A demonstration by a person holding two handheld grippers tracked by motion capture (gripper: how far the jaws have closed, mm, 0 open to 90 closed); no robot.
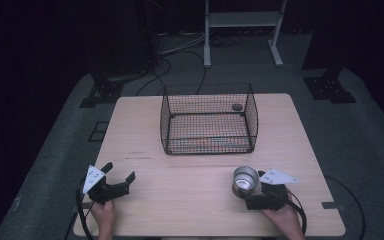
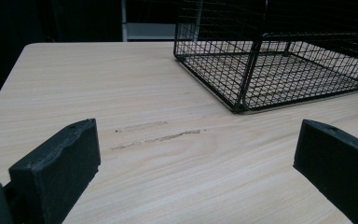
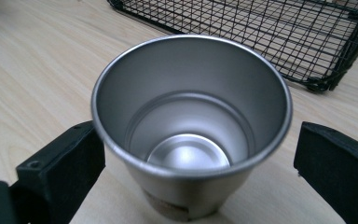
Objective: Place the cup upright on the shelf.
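A shiny metal cup (image 1: 245,179) stands upright and empty on the wooden table (image 1: 180,205) at the front right. My right gripper (image 1: 250,190) is open with a jaw on each side of the cup (image 3: 191,116); the left jaw is at its wall and the right jaw stands slightly off it. At the front left my left gripper (image 1: 120,172) rests open on the table, with only bare wood between its jaws (image 2: 196,149). A black wire basket (image 1: 165,125) sits at the middle back of the table.
The basket (image 2: 242,79) lies ahead and right of the left gripper, and just beyond the cup (image 3: 261,28). A small dark round thing (image 1: 237,107) shows at its far wall. Cables and a white stand (image 1: 240,20) are on the floor behind the table.
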